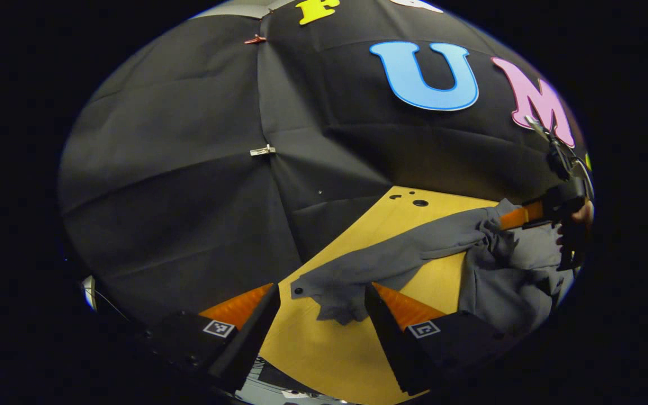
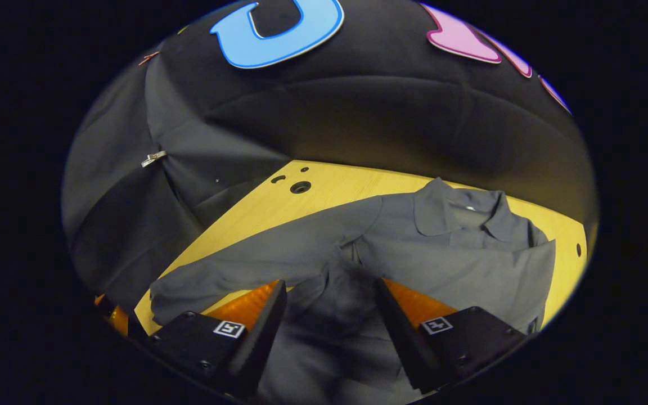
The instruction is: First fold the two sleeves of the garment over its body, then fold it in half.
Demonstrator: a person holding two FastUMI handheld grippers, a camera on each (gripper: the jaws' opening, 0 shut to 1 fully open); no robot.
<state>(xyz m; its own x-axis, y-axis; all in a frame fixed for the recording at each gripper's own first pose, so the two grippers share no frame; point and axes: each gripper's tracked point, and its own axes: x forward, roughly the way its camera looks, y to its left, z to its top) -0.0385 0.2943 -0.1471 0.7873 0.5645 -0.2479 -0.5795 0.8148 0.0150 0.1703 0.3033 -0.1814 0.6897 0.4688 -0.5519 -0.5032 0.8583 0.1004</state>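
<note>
A black cloth wall (image 1: 178, 185) rose behind the yellow wooden table (image 1: 324, 349), pinned at its seam by a small white clip (image 1: 262, 151) left of centre and a red one (image 1: 255, 39) near the top of the left gripper view; a few round holes (image 2: 300, 187) marked the table's far corner, upper left of centre in the right gripper view. The grey shirt (image 2: 459, 264) lay on the table, collar (image 2: 459, 211) toward the wall at upper right of that view, one long sleeve (image 2: 256, 264) stretched out toward the lower left. In the left gripper view the sleeve's cuff end (image 1: 338, 292) lay between the left tongs (image 1: 321, 315), whose fingers stood wide apart at the bottom of the frame, not pressing it. The right tongs (image 2: 329, 315) also stood apart low in their own view, with rumpled shirt cloth between and beneath the fingers; I could not tell whether they touched it. At the right edge of the left gripper view the right tongs reached in level, a hand (image 1: 583, 214) behind them, their tip at the bunched cloth.
</note>
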